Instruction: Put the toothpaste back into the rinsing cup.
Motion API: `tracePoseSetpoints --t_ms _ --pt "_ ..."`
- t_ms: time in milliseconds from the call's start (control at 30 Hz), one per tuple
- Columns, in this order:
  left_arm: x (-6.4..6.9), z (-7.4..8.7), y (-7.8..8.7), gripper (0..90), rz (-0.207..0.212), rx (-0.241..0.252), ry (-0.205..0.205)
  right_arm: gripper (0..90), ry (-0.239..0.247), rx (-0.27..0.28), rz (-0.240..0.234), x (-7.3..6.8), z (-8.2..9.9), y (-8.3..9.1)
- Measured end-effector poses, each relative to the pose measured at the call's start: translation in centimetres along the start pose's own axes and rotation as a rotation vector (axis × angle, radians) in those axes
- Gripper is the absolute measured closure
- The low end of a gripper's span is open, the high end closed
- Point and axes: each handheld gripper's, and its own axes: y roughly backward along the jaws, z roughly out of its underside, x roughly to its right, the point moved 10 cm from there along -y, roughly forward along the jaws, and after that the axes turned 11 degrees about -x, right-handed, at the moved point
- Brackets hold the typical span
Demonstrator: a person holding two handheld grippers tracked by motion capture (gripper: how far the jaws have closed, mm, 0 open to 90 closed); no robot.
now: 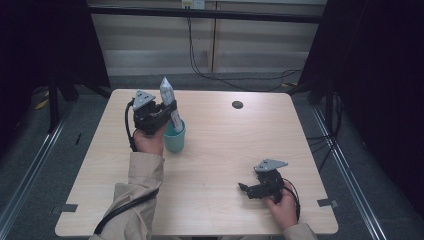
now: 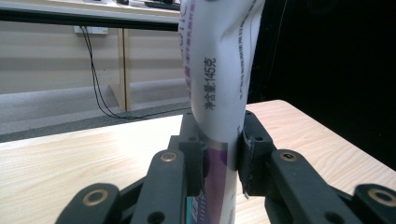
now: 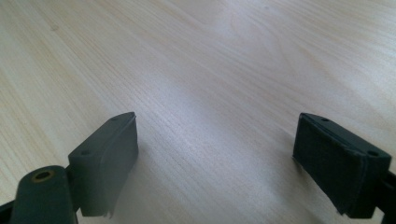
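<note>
A white tube (image 1: 169, 102) with purple print stands upright, its lower end inside a teal cup (image 1: 174, 138) on the wooden table (image 1: 215, 140). My left gripper (image 1: 170, 112) is shut on the tube just above the cup's rim. In the left gripper view both pads squeeze the tube (image 2: 219, 84) at its lower part, and it rises out of the top of the frame. My right gripper (image 1: 243, 189) rests low over the table near the front right, pointing left. Its jaws stand wide apart over bare wood in the right gripper view (image 3: 215, 158), with nothing between them.
A small dark round hole (image 1: 237, 104) sits in the tabletop at the far middle. Black cables (image 1: 220, 75) run over the floor beyond the table. Dark curtains hang at both sides, and metal rails flank the table.
</note>
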Motion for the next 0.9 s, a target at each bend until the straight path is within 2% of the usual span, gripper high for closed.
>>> tracePoseSetpoints --t_ms 367,500,767,900 --pt "-0.5 1.9 -1.1 74.6 -0.036 -0.026 0.008 13.4 0.000 0.000 0.000 0.0 0.0 0.0" --pt "-0.5 2.6 -1.4 74.5 -0.046 -0.037 -0.014 13.3 0.001 0.001 0.000 0.0 0.0 0.0" --pt "-0.9 4.2 -2.0 74.3 -0.078 -0.050 -0.024 13.4 0.001 0.001 0.001 0.0 0.0 0.0" --pt "-1.2 5.0 -2.2 74.2 -0.087 -0.063 -0.011 13.4 -0.001 -0.001 0.001 0.0 0.0 0.0"
